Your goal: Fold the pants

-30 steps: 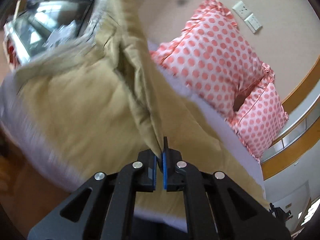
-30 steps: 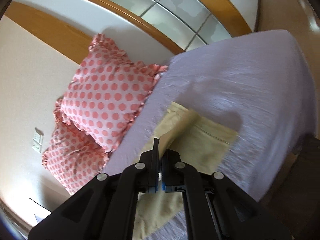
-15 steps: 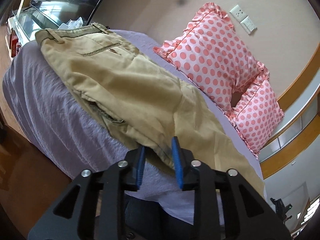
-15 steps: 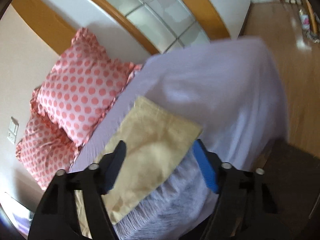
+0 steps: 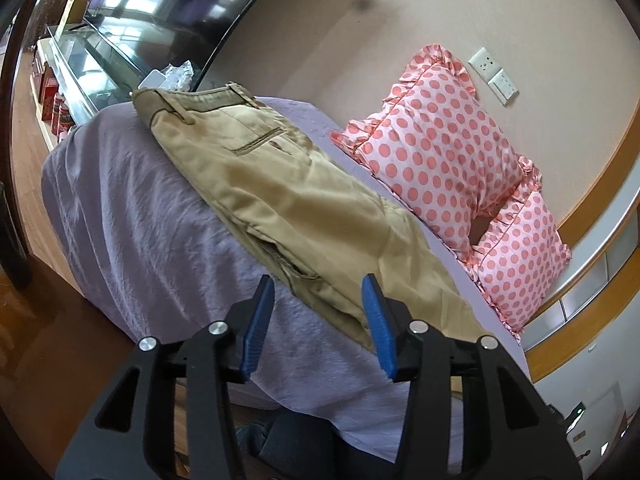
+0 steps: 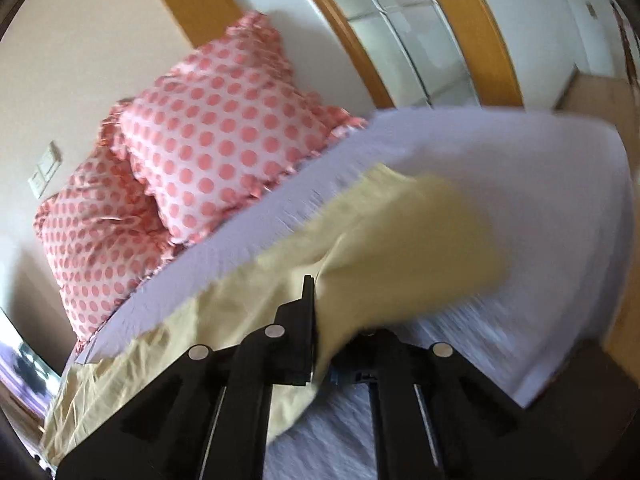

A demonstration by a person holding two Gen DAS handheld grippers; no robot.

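Note:
Tan pants (image 5: 280, 200) lie folded lengthwise on the lilac bed (image 5: 132, 216), waistband at the far end, legs running toward me. My left gripper (image 5: 318, 320) is open and empty, just short of the pants' near edge around the crotch seam. In the right wrist view the pants' leg end (image 6: 400, 240) is lifted and blurred, draped over my right gripper (image 6: 316, 320). Its jaws look shut on the cloth, which hides the right finger.
Two pink polka-dot pillows (image 5: 440, 152) lean on the wall at the bed's far side; they also show in the right wrist view (image 6: 224, 140). A glass cabinet (image 5: 84, 64) stands beyond the bed's far end. Wooden floor (image 5: 24, 288) lies past the bed's edge.
My left gripper let go of the pants, opened wider and drew back a little. My right gripper opened half a second ago and has now closed on the leg end and lifted it.

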